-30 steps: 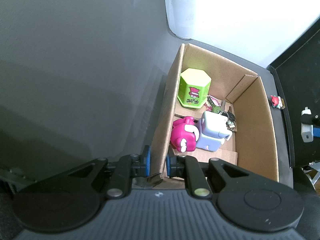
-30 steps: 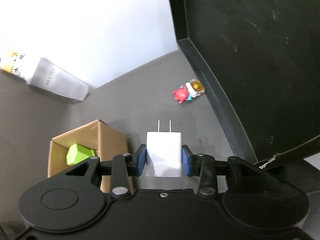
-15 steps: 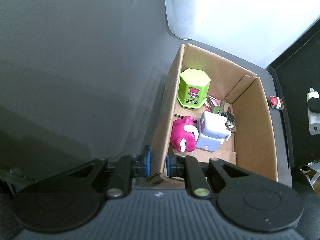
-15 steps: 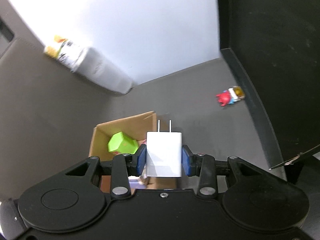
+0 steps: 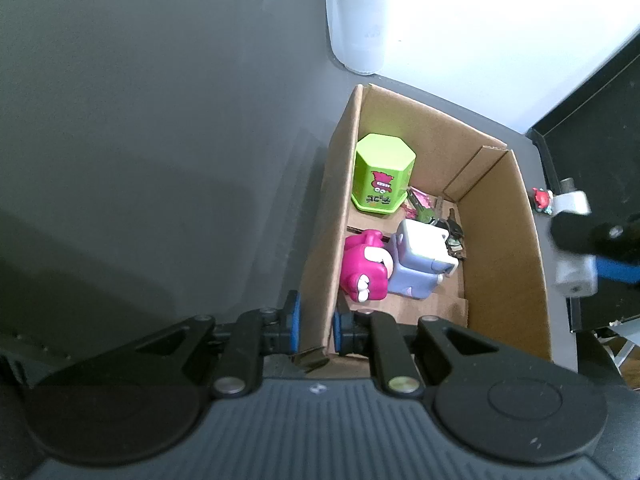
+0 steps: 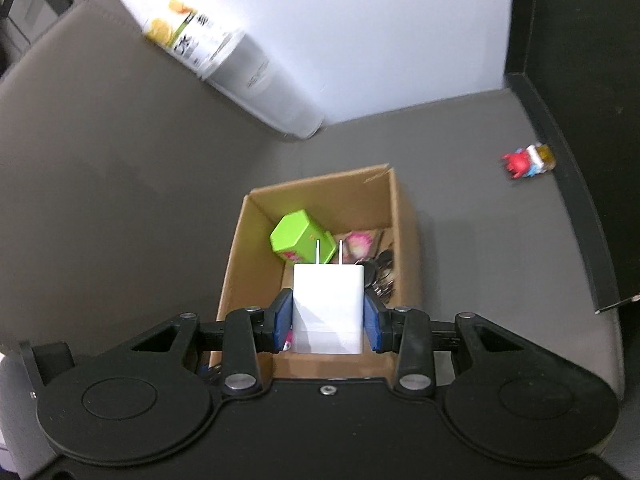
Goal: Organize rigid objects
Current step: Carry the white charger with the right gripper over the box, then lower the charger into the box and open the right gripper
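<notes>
An open cardboard box [image 5: 504, 240] [image 6: 240, 264] sits on the dark grey table. Inside are a green hexagonal tin [image 5: 382, 174] [image 6: 300, 236], a magenta toy figure [image 5: 364, 266], a pale lavender block toy [image 5: 420, 264] and a bunch of keys [image 5: 454, 232]. My left gripper [image 5: 316, 326] is shut on the box's near left wall. My right gripper [image 6: 328, 318] is shut on a white plug charger [image 6: 328, 308], prongs forward, held above the box's near end. In the left wrist view that charger [image 5: 572, 240] shows blurred at the box's right side.
A small red toy [image 6: 526, 160] [image 5: 542, 198] lies on the table to the right of the box, next to a black panel [image 6: 580, 80]. A tall translucent container [image 5: 360, 16] [image 6: 248, 76] stands behind the box against the white wall.
My right gripper has carried the charger leftward from the open table beside the black panel to above the box. The left gripper and the box have stayed still.
</notes>
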`<action>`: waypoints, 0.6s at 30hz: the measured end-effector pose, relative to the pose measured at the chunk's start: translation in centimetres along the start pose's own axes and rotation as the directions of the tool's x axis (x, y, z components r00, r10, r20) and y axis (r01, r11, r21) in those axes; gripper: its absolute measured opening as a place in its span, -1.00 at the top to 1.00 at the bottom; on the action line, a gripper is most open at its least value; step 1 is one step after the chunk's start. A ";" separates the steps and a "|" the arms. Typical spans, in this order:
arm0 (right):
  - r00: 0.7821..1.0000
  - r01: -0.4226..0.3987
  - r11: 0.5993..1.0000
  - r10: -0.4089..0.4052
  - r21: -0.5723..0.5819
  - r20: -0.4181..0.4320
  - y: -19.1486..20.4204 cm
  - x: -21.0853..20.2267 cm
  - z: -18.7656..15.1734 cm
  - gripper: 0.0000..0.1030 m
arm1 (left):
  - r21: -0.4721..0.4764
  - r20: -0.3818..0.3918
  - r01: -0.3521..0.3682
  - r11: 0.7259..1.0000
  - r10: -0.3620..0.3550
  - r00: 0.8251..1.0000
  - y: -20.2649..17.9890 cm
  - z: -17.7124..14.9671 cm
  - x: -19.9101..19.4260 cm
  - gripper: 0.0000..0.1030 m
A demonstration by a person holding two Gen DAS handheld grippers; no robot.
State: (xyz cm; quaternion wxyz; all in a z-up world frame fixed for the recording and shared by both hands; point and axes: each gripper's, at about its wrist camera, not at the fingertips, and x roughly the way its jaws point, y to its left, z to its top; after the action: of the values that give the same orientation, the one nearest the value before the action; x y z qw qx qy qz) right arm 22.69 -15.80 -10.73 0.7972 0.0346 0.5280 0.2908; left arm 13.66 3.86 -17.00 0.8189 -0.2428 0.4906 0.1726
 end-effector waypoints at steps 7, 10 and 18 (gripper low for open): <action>0.998 -0.020 0.999 0.018 -0.035 -0.052 1.7 2.0 -1.0 0.29 | 0.001 0.000 -0.001 1.000 0.001 1.000 -0.1 0.0 0.0 0.73; 0.997 -0.018 0.999 0.016 -0.027 -0.081 1.7 3.0 -1.1 0.29 | 0.001 0.000 -0.002 1.000 0.002 1.000 0.0 0.0 -0.1 0.73; 0.987 -0.032 0.999 0.036 0.029 -0.159 1.1 5.0 -2.0 0.28 | 0.003 0.000 -0.004 1.000 0.004 1.000 -0.1 -0.1 -0.1 0.73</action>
State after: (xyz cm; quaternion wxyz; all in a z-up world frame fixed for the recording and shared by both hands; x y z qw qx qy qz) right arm 21.87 -12.88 -15.30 0.7467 0.0306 0.5932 0.2993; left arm 13.62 3.73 -16.96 0.8189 -0.2404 0.4914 0.1734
